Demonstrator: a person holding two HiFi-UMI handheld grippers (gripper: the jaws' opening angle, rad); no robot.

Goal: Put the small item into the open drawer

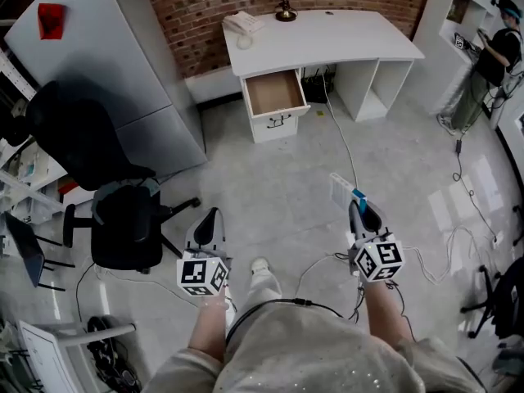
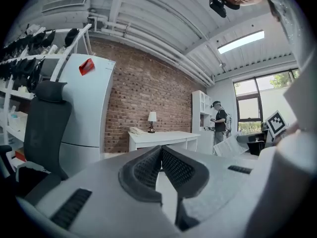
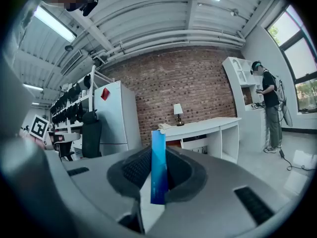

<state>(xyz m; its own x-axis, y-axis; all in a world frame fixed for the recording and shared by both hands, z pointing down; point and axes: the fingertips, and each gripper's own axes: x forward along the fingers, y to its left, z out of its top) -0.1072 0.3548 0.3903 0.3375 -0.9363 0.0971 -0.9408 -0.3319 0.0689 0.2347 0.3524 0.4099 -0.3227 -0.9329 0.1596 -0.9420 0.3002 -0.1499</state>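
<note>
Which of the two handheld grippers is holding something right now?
The right gripper: a thin blue-edged box stands clamped between its jaws. The left gripper has its jaws shut on nothing.

A thin blue box [image 3: 158,175] is held upright between the dark pads of the right hand-held gripper [image 3: 158,155]. Beyond it, a white tabletop [image 3: 213,123] is seen against a brick wall [image 3: 188,78], with a lamp [image 3: 178,110] and a telephone [image 3: 162,127] set on it. A tall white cabinet [image 3: 116,115] and a black chair [image 3: 91,135] are seen at the left. At the right, a person [image 3: 270,108] is seen standing at white shelves [image 3: 240,83].
</note>
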